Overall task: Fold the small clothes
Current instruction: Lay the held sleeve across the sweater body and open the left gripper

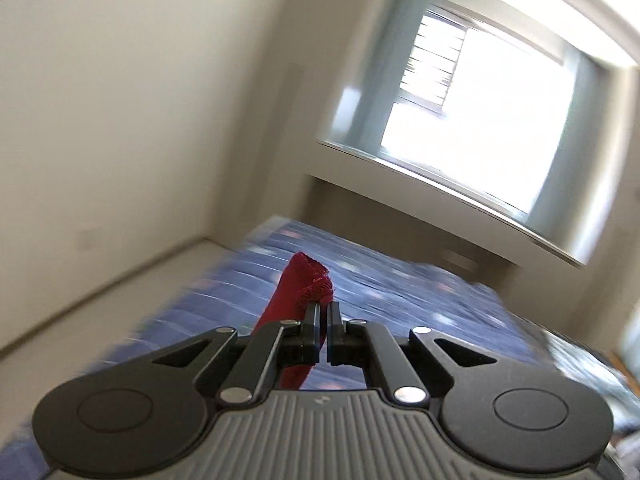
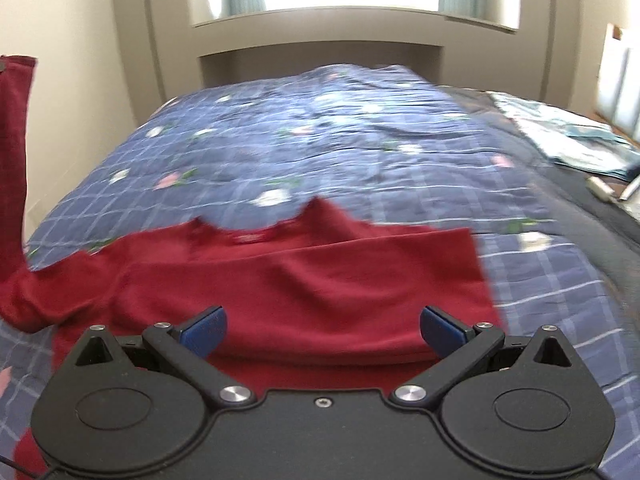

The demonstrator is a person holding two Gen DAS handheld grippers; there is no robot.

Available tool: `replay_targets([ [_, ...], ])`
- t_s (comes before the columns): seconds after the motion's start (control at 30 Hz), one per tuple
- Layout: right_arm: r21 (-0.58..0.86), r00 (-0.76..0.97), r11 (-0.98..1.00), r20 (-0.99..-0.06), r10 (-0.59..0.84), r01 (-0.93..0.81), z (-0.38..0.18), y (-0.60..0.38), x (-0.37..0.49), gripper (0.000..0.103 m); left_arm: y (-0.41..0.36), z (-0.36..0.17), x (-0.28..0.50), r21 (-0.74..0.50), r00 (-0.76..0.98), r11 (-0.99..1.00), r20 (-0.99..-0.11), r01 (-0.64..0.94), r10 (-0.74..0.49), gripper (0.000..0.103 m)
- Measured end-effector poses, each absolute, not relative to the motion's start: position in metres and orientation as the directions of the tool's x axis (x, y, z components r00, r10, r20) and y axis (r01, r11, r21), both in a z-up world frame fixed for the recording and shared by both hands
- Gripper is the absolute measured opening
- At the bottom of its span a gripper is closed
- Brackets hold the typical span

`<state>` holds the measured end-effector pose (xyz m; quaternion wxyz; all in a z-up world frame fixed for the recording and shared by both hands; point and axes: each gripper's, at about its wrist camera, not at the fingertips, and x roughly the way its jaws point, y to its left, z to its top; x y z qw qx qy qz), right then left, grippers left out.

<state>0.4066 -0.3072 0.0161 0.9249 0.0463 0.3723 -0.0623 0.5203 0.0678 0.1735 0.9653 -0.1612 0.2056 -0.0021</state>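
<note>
Red shirt (image 2: pixel 288 280) spread across the blue checked bedspread (image 2: pixel 360 148), one sleeve (image 1: pixel 298 292) hoisted high at the left. Left gripper (image 1: pixel 324 312) pinched tight on that sleeve's hem, only a thin bite of fabric. Right gripper (image 2: pixel 322 328) gaping wide over the shirt body, holding nothing. Risk now: hem slipping free mid-swing, or the unpinned body dragging and bunching the fold.
</note>
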Motion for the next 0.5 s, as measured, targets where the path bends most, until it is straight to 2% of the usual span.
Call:
replay_targets([
  [0.13,0.022,0.702,0.978,-0.699,-0.133,0.207,0.011,-0.346,0.396,0.102,-0.005,0.157,0.536,-0.298,0.869,0.951,-0.443,0.088,-0.219,0.001],
  [0.27,0.012,0.678,0.97,-0.717,-0.163,0.245,0.004,-0.381,0.386,0.102,-0.066,0.122,0.54,-0.275,0.81,0.943,-0.5,0.189,-0.308,0.001],
  [0.4,-0.018,0.65,0.964,-0.735,-0.193,0.265,-0.005,-0.406,0.381,0.102,-0.129,0.082,0.52,-0.233,0.742,0.939,-0.576,0.254,-0.343,0.002],
  [0.5,-0.014,0.638,0.962,-0.746,-0.19,0.271,-0.013,-0.423,0.38,0.102,-0.16,0.05,0.505,-0.175,0.703,0.945,-0.634,0.275,-0.322,0.002],
])
